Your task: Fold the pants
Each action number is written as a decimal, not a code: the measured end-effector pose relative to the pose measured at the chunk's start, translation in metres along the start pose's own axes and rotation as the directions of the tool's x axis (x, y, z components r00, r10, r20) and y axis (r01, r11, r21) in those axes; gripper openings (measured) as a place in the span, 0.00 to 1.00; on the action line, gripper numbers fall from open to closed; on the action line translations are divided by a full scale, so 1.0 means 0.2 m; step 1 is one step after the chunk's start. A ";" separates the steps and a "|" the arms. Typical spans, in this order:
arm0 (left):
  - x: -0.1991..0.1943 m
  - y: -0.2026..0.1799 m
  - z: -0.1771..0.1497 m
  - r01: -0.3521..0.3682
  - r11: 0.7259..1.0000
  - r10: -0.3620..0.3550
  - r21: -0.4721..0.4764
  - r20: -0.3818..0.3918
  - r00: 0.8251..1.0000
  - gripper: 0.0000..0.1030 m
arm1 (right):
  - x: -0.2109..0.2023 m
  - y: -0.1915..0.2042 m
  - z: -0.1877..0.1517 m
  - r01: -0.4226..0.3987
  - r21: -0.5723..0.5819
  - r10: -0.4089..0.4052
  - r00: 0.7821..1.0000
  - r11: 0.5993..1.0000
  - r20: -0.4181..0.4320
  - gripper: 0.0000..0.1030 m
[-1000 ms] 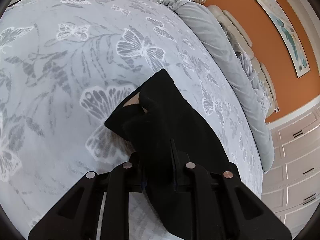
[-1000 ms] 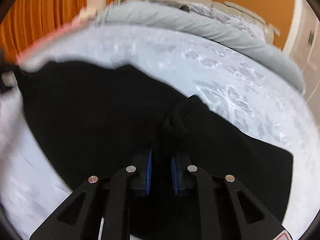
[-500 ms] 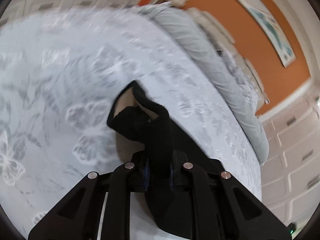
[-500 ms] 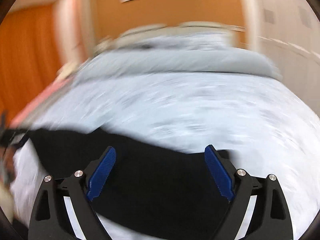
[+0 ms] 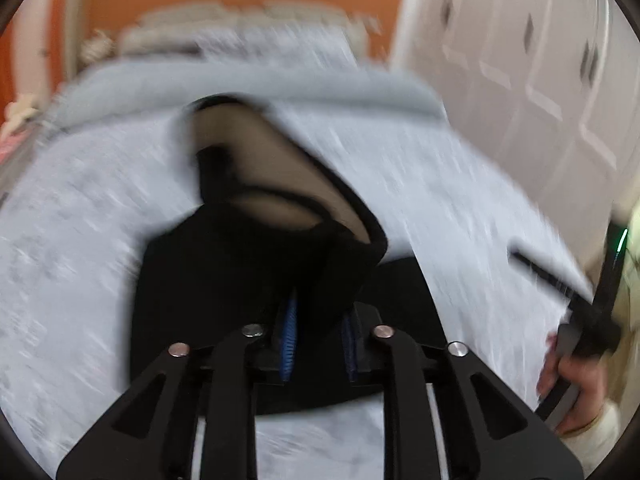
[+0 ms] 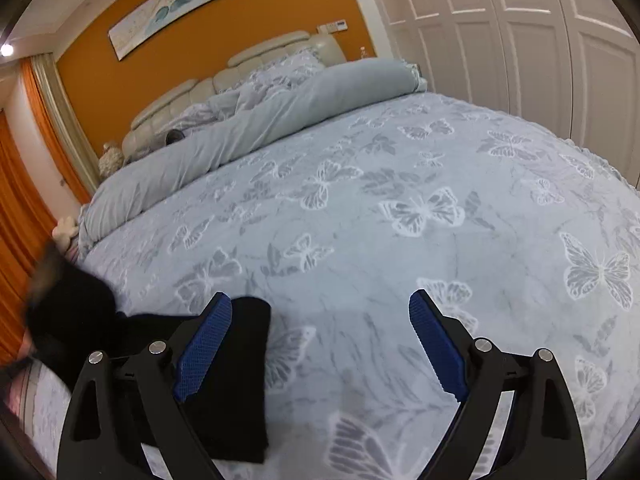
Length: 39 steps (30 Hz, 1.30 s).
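Pants (image 5: 224, 280), black, bunched up at the centre of the left wrist view, one fold raised off the bed cover (image 5: 472, 200) with a pale lining showing at 12 o'clock from the tool. Left gripper (image 5: 318, 320) low in that view at 6 o'clock, jaws narrow and opening, a thick fold of the black cloth caught between the blue pads (image 5: 289, 332) and held up by them. Whole view smeared with motion, so fine detail of the grip hard to read. At 3 o'clock, near the frame edge, a hand (image 5: 572, 380) on a dark handle, with a cream sleeve below it.

Right gripper (image 6: 320, 300) spread very wide, nothing between the blue pads (image 6: 436, 348), only bare butterfly-print bed cover (image 6: 400, 220) in the gap. Pants (image 6: 240, 380) at 8 o'clock in the right wrist view: a flat black panel with a straight edge, lying on the cover and partly hidden behind the left-hand finger of that tool, not gripped by it. Further out at 9 o'clock, a blurred dark mass at the frame edge, too smeared to name.

Beyond, at 11 o'clock, a rolled grey duvet (image 6: 280, 120) across the bed, a cream headboard (image 6: 280, 50) behind it, an orange wall (image 6: 160, 72). White wardrobe doors (image 6: 520, 40) at 1 o'clock.
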<state>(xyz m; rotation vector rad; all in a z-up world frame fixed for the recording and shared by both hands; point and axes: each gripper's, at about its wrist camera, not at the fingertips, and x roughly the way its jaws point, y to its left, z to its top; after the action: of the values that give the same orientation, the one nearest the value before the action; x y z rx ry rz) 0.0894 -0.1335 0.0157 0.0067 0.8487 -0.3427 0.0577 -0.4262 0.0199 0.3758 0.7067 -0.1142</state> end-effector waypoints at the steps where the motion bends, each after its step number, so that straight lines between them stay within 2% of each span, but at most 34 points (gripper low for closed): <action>1: 0.12 -0.08 -0.07 0.014 1.000 -0.012 0.027 -0.067 0.998 0.27 | 0.02 -0.01 -0.01 0.000 -0.008 0.000 1.000 1.000 -0.022 0.85; 2: 0.24 -0.15 -0.15 0.049 0.998 -0.041 0.049 -0.146 0.988 0.30 | 0.02 -0.02 -0.02 -0.003 -0.013 0.002 0.999 1.000 -0.038 0.85; 4: 0.32 -0.19 -0.24 0.099 0.995 -0.092 0.024 -0.198 0.976 0.30 | 0.03 -0.03 -0.03 -0.017 -0.020 0.016 0.997 1.000 -0.070 0.85; 5: 0.31 -0.18 -0.27 0.146 0.989 -0.145 -0.008 -0.195 0.970 0.32 | 0.04 -0.04 -0.04 -0.031 -0.023 0.029 0.996 0.999 -0.084 0.85; 6: 0.28 -0.16 -0.27 0.178 0.984 -0.180 -0.031 -0.185 0.966 0.39 | 0.04 -0.03 -0.04 -0.052 -0.024 0.049 0.994 0.998 -0.096 0.85; 8: 0.16 -0.08 -0.26 0.256 0.964 -0.265 -0.077 -0.141 0.954 0.46 | 0.05 -0.01 -0.05 -0.115 -0.020 0.112 0.986 0.993 -0.126 0.85; 10: -0.04 0.06 -0.21 0.316 0.941 -0.323 -0.117 -0.038 0.946 0.65 | 0.08 0.05 -0.08 -0.209 0.005 0.207 0.963 0.978 -0.172 0.85; 11: -0.16 0.18 -0.20 0.310 0.940 -0.306 -0.141 0.049 0.951 0.78 | 0.10 0.08 -0.10 -0.243 0.011 0.240 0.950 0.970 -0.200 0.85; 12: -0.23 0.27 -0.19 0.287 0.945 -0.273 -0.159 0.103 0.956 0.85 | 0.14 0.14 -0.13 -0.283 0.017 0.279 0.930 0.959 -0.242 0.85; 15: -0.38 0.58 -0.20 0.168 0.959 -0.116 -0.228 0.225 0.967 0.85 | 0.27 0.30 -0.22 -0.341 0.025 0.329 0.879 0.940 -0.345 0.85; 17: -0.42 0.80 -0.26 0.074 0.943 0.010 -0.323 0.252 0.968 0.85 | 0.35 0.38 -0.27 -0.337 0.014 0.315 0.864 0.941 -0.392 0.87; 18: -0.43 0.87 -0.29 0.056 0.932 0.042 -0.358 0.260 0.965 0.85 | 0.38 0.43 -0.30 -0.326 -0.002 0.297 0.864 0.945 -0.407 0.87; 20: -0.43 1.01 -0.37 0.018 0.903 0.104 -0.429 0.259 0.960 0.85 | 0.42 0.49 -0.33 -0.287 -0.051 0.243 0.883 0.957 -0.402 0.87; 21: -0.41 1.03 -0.37 -0.008 0.897 0.129 -0.442 0.243 0.961 0.85 | 0.43 0.51 -0.34 -0.277 -0.066 0.229 0.887 0.959 -0.400 0.87; 22: -0.40 1.06 -0.37 -0.038 0.898 0.150 -0.439 0.222 0.963 0.85 | 0.43 0.53 -0.34 -0.264 -0.073 0.216 0.894 0.962 -0.393 0.87; 23: -0.38 1.06 -0.37 -0.093 0.906 0.187 -0.412 0.191 0.964 0.85 | 0.43 0.54 -0.33 -0.253 -0.072 0.209 0.902 0.965 -0.377 0.82; 25: -0.40 1.06 -0.37 -0.141 0.919 0.220 -0.368 0.183 0.958 0.85 | 0.38 0.53 -0.29 -0.252 -0.046 0.224 0.918 0.967 -0.328 0.78; 27: -0.41 1.05 -0.37 -0.200 0.924 0.268 -0.326 0.180 0.947 0.85 | 0.36 0.52 -0.27 -0.259 -0.029 0.237 0.919 0.965 -0.314 0.78; 28: -0.41 1.05 -0.39 -0.224 0.924 0.286 -0.309 0.171 0.943 0.85 | 0.37 0.52 -0.27 -0.240 -0.041 0.213 0.919 0.970 -0.331 0.79; 29: -0.40 1.04 -0.40 -0.257 0.923 0.309 -0.288 0.155 0.938 0.85 | 0.41 0.52 -0.29 -0.215 -0.051 0.180 0.908 0.975 -0.378 0.79; 30: -0.37 1.03 -0.40 -0.263 0.923 0.310 -0.279 0.138 0.941 0.85 | 0.44 0.52 -0.32 -0.207 -0.045 0.171 0.895 0.977 -0.411 0.80; 31: -0.34 1.08 -0.41 -0.263 0.924 0.305 -0.277 0.121 0.944 0.85 | 0.46 0.52 -0.34 -0.197 -0.046 0.161 0.893 0.979 -0.420 0.81; 32: -0.32 1.08 -0.43 -0.262 0.924 0.300 -0.279 0.102 0.948 0.85 | 0.45 0.54 -0.35 -0.188 -0.075 0.142 0.901 0.979 -0.409 0.86; 34: -0.28 1.10 -0.46 -0.242 0.927 0.272 -0.287 0.067 0.960 0.85 | 0.46 0.60 -0.37 -0.192 -0.131 0.124 0.906 0.973 -0.405 0.86; 36: -0.26 1.10 -0.48 -0.235 0.929 0.260 -0.287 0.049 0.964 0.85 | 0.47 0.66 -0.39 -0.168 -0.195 0.081 0.918 0.966 -0.389 0.85; 37: -0.25 1.09 -0.49 -0.244 0.928 0.268 -0.281 0.047 0.962 0.85 | 0.48 0.69 -0.40 -0.162 -0.209 0.071 0.920 0.965 -0.385 0.80; 38: -0.26 1.08 -0.50 -0.251 0.927 0.274 -0.278 0.047 0.961 0.85 | 0.49 0.70 -0.40 -0.154 -0.215 0.063 0.923 0.964 -0.378 0.66; 39: -0.26 1.07 -0.50 -0.252 0.929 0.275 -0.271 0.049 0.960 0.85 | 0.48 0.71 -0.40 -0.146 -0.223 0.055 0.928 0.964 -0.370 0.59</action>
<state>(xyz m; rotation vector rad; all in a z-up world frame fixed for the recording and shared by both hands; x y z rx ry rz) 0.0492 0.0986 -0.0409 -0.1388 0.7911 0.0249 0.1146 -0.2631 -0.0563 0.1931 1.0517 0.1459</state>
